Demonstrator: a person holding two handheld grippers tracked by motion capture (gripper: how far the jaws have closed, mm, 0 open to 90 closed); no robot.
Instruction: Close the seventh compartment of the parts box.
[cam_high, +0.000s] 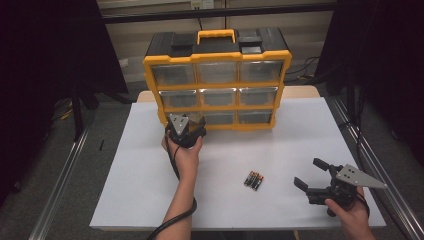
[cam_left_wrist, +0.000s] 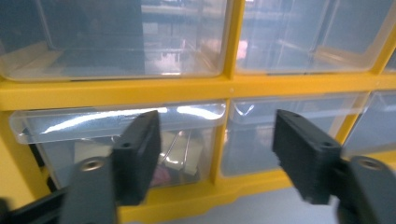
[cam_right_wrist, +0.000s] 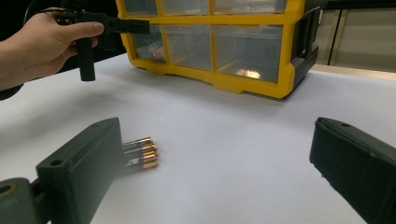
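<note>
A yellow and black drawer cabinet (cam_high: 217, 86) with clear drawers stands at the back of the white table (cam_high: 140, 175). My left gripper (cam_high: 191, 125) is up against its bottom-left drawer (cam_left_wrist: 93, 126). In the left gripper view its jaws (cam_left_wrist: 215, 140) stand open in front of that drawer's lip, pressing on nothing. A few small items lie inside the drawer. Three batteries (cam_high: 254, 180) lie side by side on the table, near the front and right of middle. My right gripper (cam_high: 308, 172) hovers open to the right of them, and the batteries (cam_right_wrist: 140, 154) sit just beyond its left jaw.
The cabinet (cam_right_wrist: 243, 86) has a black top with a yellow handle (cam_high: 215, 35). Metal rails (cam_high: 60, 180) run along both sides of the table. Dark curtains hang at left and right. A cable trails from the left gripper along the forearm (cam_high: 181, 210).
</note>
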